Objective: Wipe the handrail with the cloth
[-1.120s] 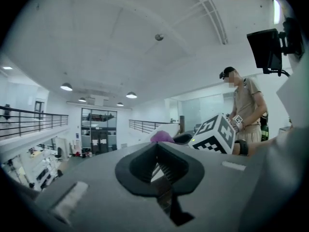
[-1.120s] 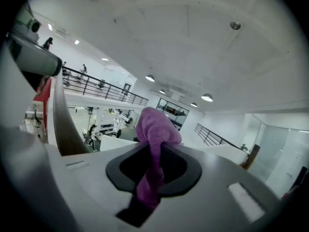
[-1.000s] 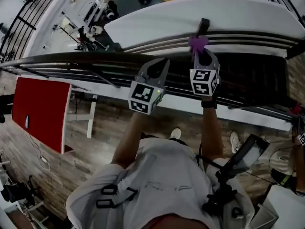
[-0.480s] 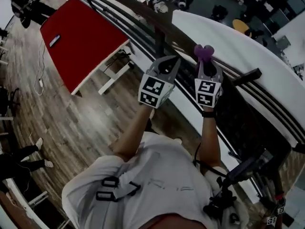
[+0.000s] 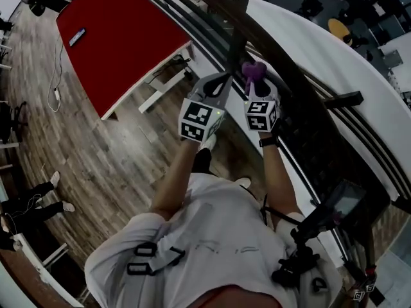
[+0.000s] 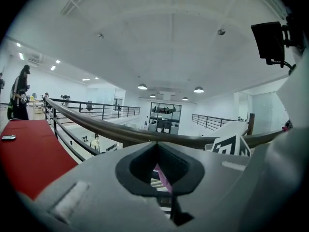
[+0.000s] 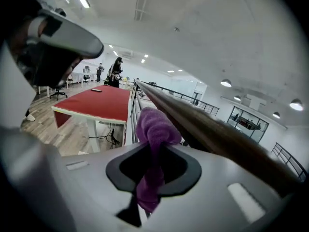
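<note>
Cloth (image 7: pixel 154 129), purple, is pinched in the right gripper (image 7: pixel 152 149). The jaws are pressed together on its middle, w/ a bunched knob sticking out past the tips and a tail hanging back thru the opening behind them. The knob sits right up against the side of the handrail (image 7: pixel 217 132). Looks like contact, but can't say for sure from either angle.

Handrail is dark brown wood and runs diagonally past both grippers, w/ thinner dark bars below it. From the head view, the cloth (image 5: pixel 252 70) shows just past the right gripper (image 5: pixel 255 81), close to a dark upright post of the railing.

Left gripper (image 5: pixel 221 77) is held just beside the right one, same height, pointed at the same stretch of rail. Its jaws are together at the tips w/ nothing held. A thin pinkish sliver shows thru the gap behind them in its own view; can't tell what it is. The handrail (image 6: pixel 120 133) crosses just beyond the tips, no contact visible.

Both of the person's arms are stretched fwd and the marker cubes face up toward the head cam.

Off to the left stands a red table (image 5: pixel 122 37) w/ a small dark flat item (image 5: pixel 76 37) on top, on a wood-plank floor (image 5: pixel 96 165). A person (image 6: pixel 20 95) stands at the table's far end. Beyond the rail there's a drop to a lower level.
</note>
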Motion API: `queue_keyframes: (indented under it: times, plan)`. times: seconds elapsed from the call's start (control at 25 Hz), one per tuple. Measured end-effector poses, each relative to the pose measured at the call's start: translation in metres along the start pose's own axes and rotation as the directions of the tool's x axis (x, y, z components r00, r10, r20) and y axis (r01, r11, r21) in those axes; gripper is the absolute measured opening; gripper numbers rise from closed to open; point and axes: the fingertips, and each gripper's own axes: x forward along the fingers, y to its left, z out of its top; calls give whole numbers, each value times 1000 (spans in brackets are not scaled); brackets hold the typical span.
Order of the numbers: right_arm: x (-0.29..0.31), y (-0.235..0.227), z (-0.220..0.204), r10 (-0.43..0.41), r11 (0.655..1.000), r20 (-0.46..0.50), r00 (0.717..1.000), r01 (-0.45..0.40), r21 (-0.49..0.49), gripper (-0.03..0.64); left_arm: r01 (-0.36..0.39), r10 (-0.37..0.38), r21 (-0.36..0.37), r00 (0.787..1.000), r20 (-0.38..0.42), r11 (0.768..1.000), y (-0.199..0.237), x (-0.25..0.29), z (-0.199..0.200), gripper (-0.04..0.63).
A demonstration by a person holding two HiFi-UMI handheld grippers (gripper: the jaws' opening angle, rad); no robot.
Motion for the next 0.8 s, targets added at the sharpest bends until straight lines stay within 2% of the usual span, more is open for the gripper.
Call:
queue_keyframes:
  times: [0.36, 0.6, 0.8]
  plan:
    - [97, -22, -25, -82, 988, -103, 991, 95, 124, 57, 50, -51, -10, 995, -87, 999, 25, 33, -20, 0]
    - [161, -13, -35, -44, 989, -170, 984, 67, 131, 57, 70, -73, -25, 989, -125, 997, 42, 53, -28, 0]
    - [165, -16, -39, -26, 984, -177, 984, 56, 169, 57, 90, -94, -36, 986, -136, 995, 35, 59, -38, 0]
